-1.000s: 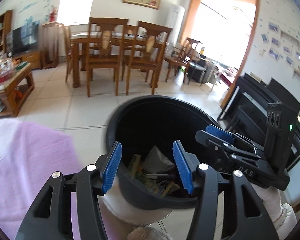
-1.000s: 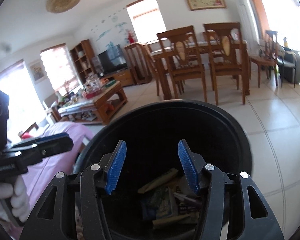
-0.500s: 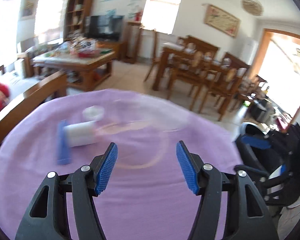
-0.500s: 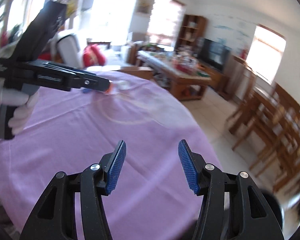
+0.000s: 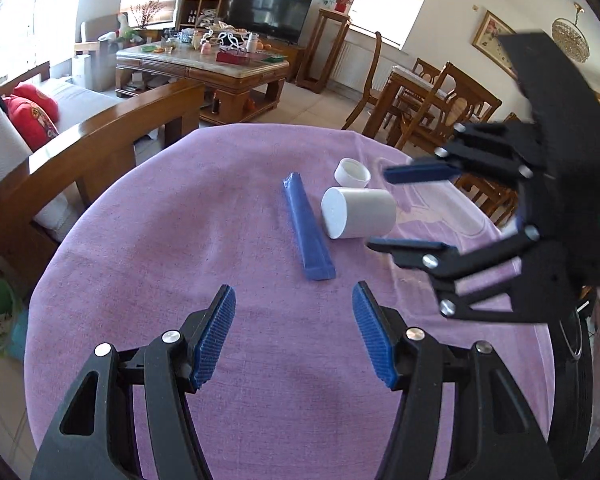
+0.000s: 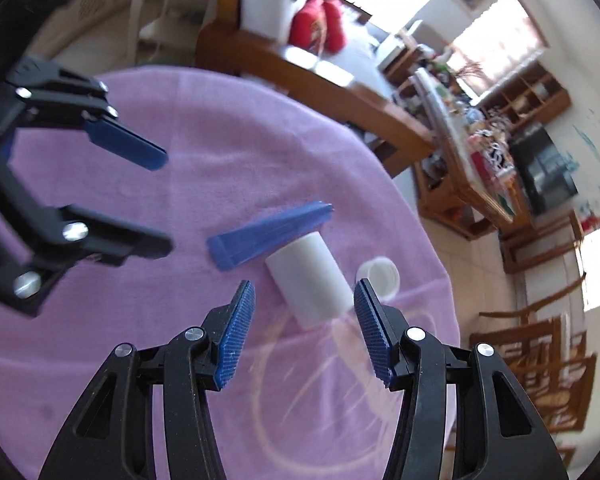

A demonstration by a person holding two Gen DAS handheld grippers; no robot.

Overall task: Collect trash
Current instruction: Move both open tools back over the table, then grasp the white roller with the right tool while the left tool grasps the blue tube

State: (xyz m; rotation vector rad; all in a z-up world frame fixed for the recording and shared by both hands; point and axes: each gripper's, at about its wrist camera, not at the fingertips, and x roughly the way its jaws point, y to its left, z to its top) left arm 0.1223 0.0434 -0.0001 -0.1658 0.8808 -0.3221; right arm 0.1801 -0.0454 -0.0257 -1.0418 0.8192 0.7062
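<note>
Purple cloth covers the round tabletop (image 5: pixel 148 248), and three bits of trash lie near its middle. Leftmost is a long blue wrapper (image 5: pixel 307 227), lying flat; a white cylinder (image 5: pixel 358 212) lies on its side just beside it, and a small white cap (image 5: pixel 352 173) sits near the cylinder's far end. The left gripper (image 5: pixel 294 334) hovers over the cloth short of the wrapper, jaws wide apart, holding nothing. The right gripper (image 6: pixel 304 330) is spread wide too, empty, its blue pads (image 6: pixel 238 330) flanking the cylinder's (image 6: pixel 309 282) near end without touching.
</note>
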